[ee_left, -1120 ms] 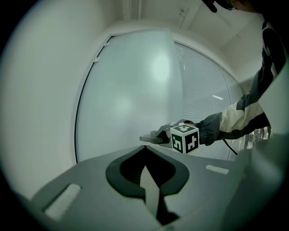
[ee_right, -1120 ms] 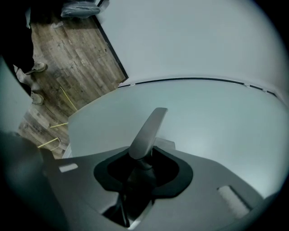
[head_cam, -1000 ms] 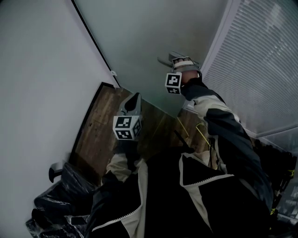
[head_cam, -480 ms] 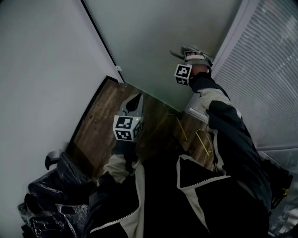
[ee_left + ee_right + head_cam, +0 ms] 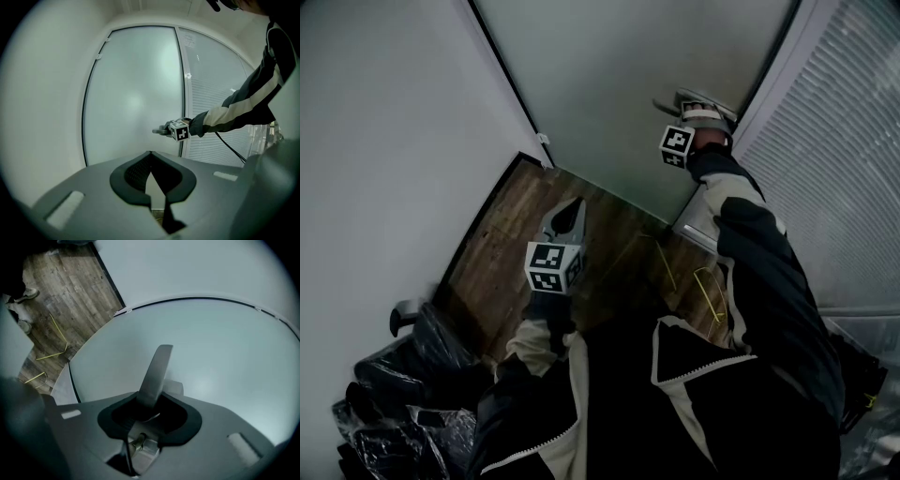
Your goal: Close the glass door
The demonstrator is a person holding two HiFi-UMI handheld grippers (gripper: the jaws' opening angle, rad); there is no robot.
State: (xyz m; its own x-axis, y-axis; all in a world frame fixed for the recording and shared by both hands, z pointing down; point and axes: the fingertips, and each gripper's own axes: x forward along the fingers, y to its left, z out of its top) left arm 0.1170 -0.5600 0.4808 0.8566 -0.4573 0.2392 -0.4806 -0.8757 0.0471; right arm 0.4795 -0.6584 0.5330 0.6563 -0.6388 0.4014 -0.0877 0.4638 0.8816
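Note:
The frosted glass door (image 5: 619, 84) fills the top of the head view, its right edge close to the pale door frame (image 5: 773, 66). My right gripper (image 5: 694, 108) is stretched out to it and shut on the metal lever door handle (image 5: 675, 101). In the right gripper view the handle (image 5: 157, 371) sticks out from between the jaws of the right gripper (image 5: 150, 404), against the door (image 5: 211, 343). My left gripper (image 5: 567, 214) hangs lower over the wood floor, its jaws together on nothing. The left gripper (image 5: 151, 154) faces the door (image 5: 136, 93).
A partition with white blinds (image 5: 844, 141) stands right of the frame. A white wall (image 5: 384, 141) runs along the left. Dark wood floor (image 5: 516, 234) with yellow lines (image 5: 666, 262) lies below. Black plastic bags (image 5: 403, 394) sit at the lower left.
My right gripper has moved right with the handle, and the door's edge has swung closer to the frame. The left gripper has barely shifted.

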